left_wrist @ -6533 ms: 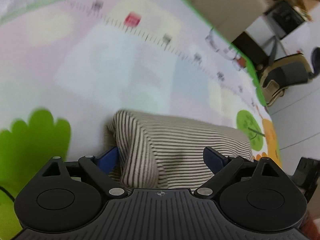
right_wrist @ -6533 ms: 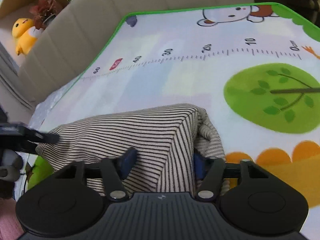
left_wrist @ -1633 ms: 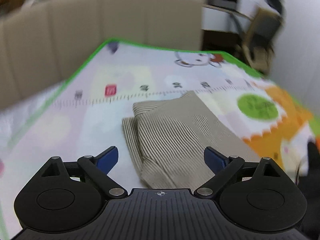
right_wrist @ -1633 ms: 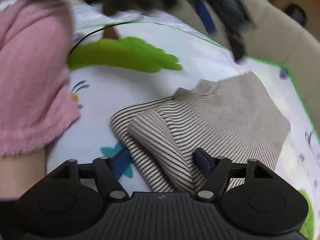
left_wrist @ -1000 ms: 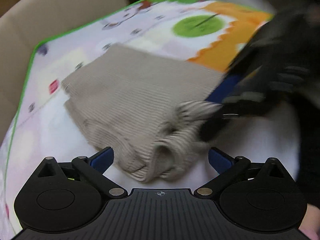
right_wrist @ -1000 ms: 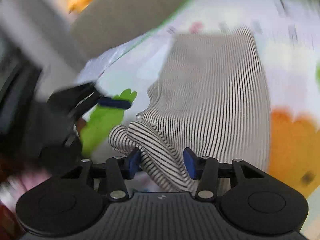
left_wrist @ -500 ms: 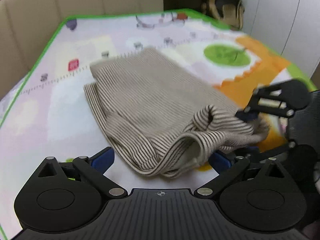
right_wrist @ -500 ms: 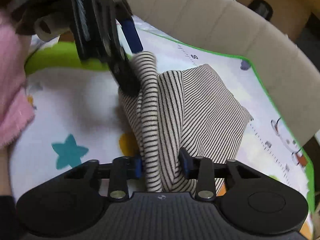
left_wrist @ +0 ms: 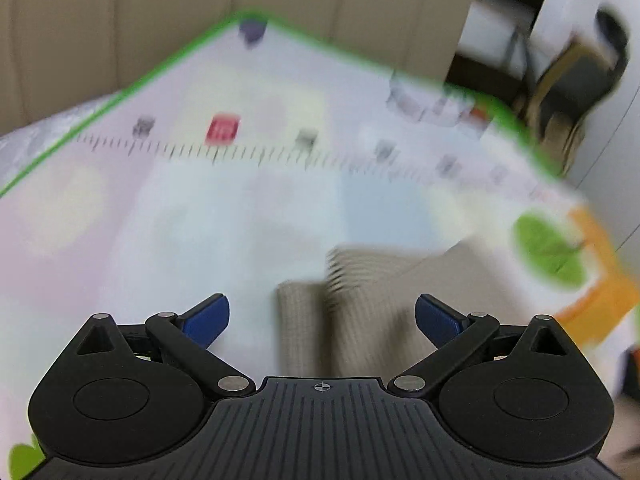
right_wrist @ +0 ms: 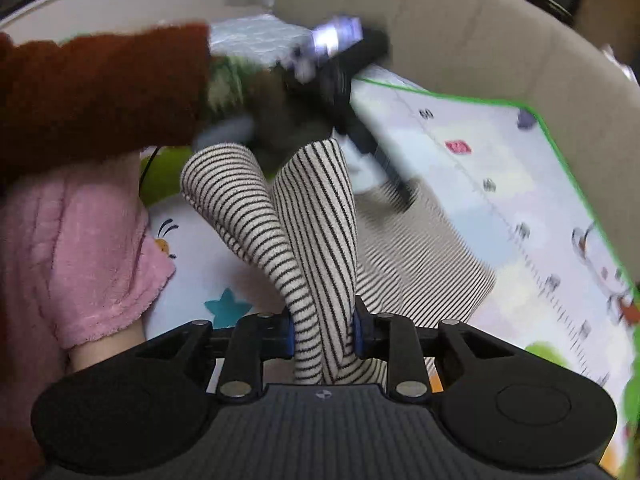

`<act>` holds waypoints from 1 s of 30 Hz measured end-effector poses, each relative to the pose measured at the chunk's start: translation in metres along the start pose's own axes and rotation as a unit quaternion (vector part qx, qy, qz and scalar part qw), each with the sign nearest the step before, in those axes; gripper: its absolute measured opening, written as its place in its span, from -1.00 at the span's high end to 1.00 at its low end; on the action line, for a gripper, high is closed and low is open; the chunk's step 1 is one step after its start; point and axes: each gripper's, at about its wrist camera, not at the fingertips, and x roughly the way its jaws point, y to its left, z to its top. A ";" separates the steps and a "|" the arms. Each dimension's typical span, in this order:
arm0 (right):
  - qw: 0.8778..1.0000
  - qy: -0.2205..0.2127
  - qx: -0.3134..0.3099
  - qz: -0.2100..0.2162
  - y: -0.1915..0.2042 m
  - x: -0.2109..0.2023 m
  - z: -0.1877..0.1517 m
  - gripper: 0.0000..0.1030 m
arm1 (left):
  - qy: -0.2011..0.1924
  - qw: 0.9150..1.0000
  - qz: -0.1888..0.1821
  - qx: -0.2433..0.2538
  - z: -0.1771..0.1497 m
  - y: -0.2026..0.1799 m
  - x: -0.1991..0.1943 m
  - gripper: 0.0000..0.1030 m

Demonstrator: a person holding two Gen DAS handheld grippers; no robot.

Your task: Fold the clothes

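Note:
A beige, black-striped knit garment (right_wrist: 420,256) lies folded on the play mat (right_wrist: 520,200). My right gripper (right_wrist: 322,334) is shut on a bunched fold of it and holds that fold lifted, with two striped lobes standing up between the jaws. In the left wrist view the garment (left_wrist: 360,312) shows blurred, low and right of centre. My left gripper (left_wrist: 322,316) is open and empty, just above the garment's near edge. The left gripper also shows blurred in the right wrist view (right_wrist: 360,128), over the garment's far side.
The mat (left_wrist: 200,208) has a green border, a printed ruler and a green tree print (left_wrist: 548,248). A beige sofa back (left_wrist: 240,0) runs behind it. A pink fleece piece (right_wrist: 80,248) and the person's brown sleeve (right_wrist: 92,92) are at the left. A chair (left_wrist: 576,76) stands beyond the mat.
My right gripper has closed tighter on the striped fold and lifted it. My left gripper, still open, has swung left and away, so the garment now sits low right in its view.

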 end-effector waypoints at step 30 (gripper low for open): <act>0.981 -0.114 0.128 -0.088 -0.113 0.053 0.022 0.04 | -0.054 0.995 -0.080 -0.015 -0.010 0.018 -0.021 -0.89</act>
